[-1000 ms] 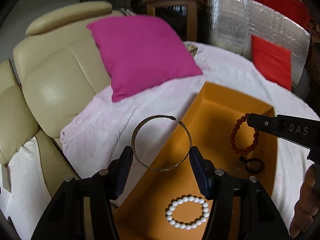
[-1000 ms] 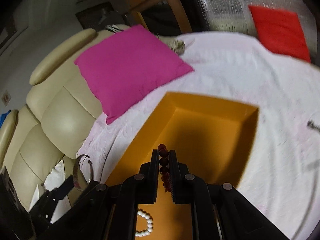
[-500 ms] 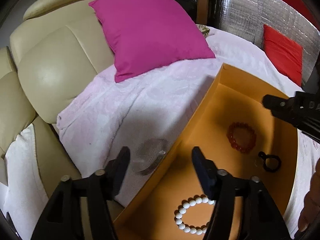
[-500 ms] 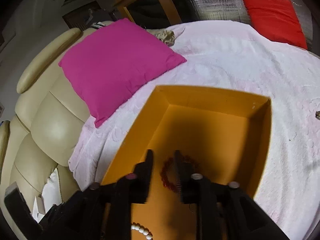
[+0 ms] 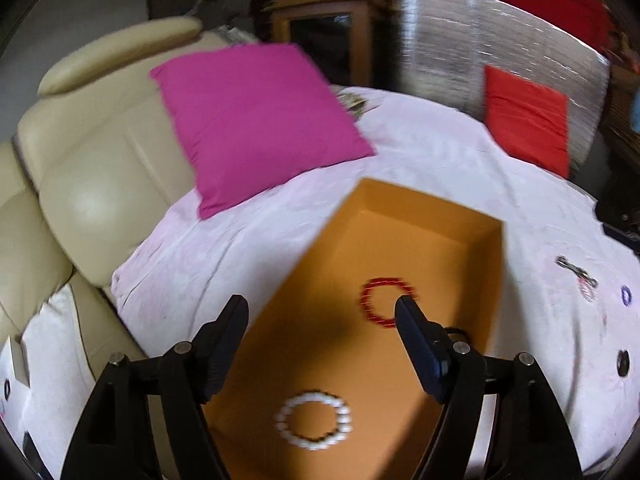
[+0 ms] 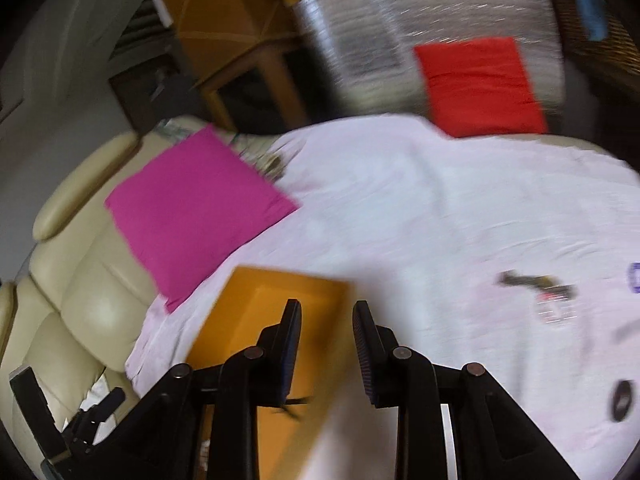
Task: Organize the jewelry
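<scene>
An orange box (image 5: 400, 216) lies on the white bedcloth. In it are a red bead bracelet (image 5: 386, 302), a white bead bracelet (image 5: 314, 426) and a small black ring, mostly hidden behind my finger. My left gripper (image 5: 322, 310) is open and empty above the box. The metal bangle is out of sight. My right gripper (image 6: 326, 314) is open and empty over the box's right wall (image 6: 280, 284). More jewelry lies on the cloth to the right: a dark clip (image 6: 536, 282), a purple ring (image 5: 625, 294) and a dark oval piece (image 6: 622, 400).
A magenta pillow (image 5: 256, 120) leans on the cream headboard (image 5: 100, 152) at left. A red pillow (image 5: 528, 120) and silver foil panel (image 5: 460, 48) stand at the back. A wooden cabinet (image 5: 320, 28) is behind the bed.
My left gripper let go of the metal bangle, which dropped out of view. My right gripper opened, left the red bracelet in the box and swung right toward the cloth.
</scene>
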`<state>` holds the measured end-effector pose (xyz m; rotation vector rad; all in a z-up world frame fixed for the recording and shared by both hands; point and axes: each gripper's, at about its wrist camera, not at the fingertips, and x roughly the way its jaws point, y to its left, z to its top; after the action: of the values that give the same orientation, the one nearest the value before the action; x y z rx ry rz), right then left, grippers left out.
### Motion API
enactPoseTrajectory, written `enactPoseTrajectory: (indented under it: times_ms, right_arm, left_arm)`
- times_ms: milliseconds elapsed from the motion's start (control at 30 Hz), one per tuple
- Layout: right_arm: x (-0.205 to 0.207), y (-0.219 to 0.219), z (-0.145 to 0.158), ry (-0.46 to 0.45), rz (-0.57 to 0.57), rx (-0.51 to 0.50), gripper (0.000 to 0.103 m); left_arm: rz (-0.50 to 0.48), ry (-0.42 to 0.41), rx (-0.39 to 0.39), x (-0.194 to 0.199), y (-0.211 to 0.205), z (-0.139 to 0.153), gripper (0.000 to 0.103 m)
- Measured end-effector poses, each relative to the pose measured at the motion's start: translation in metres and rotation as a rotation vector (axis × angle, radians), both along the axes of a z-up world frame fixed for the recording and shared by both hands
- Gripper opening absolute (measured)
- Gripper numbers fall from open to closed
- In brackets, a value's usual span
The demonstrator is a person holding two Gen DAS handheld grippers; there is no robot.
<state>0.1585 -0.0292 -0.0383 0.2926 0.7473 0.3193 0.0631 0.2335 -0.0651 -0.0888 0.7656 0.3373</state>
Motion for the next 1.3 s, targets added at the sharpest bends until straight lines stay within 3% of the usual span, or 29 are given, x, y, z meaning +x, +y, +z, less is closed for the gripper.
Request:
enactPoseTrajectory:
  times_ms: [100,200,267,567,767,933,1167,1300]
  right_arm:
    - [-0.003,-0.065,0.004,-0.006,-0.087,0.009,0.031]
    - [-0.006,-0.130,-0.003,0.008,-0.180,0.034,0.043]
    - [-0.008,-0.164,-0.012,0.021,-0.227,0.050,0.044]
    - [-0.020,-0.285,-0.081,0.114,-0.386,0.163,0.044]
    - [-0.017,-0.315,-0.115,0.184,-0.428,0.216,0.044]
    - [-0.018,-0.332,-0.109,0.171,-0.431,0.242,0.044]
    - [-0.011,-0.348,-0.109,0.188,-0.430,0.257,0.044]
    - [-0.008,-0.357,-0.112,0.209,-0.436,0.279,0.044]
  left_arm:
    - [-0.052,-0.001,0.037,0.007,-0.029,0.005,0.077]
    - [-0.093,0.014,0.072,0.018,-0.060,0.006,0.077]
    - [-0.134,0.030,0.096,0.029,-0.084,0.004,0.077]
    - [-0.258,0.088,0.211,0.063,-0.168,-0.012,0.077]
    - [-0.386,0.048,0.222,0.100,-0.216,-0.023,0.077]
    - [-0.479,0.054,0.223,0.145,-0.249,-0.044,0.077]
    - [-0.611,0.093,0.383,0.191,-0.292,-0.085,0.077]
    - [-0.762,0.086,0.439,0.196,-0.312,-0.093,0.077]
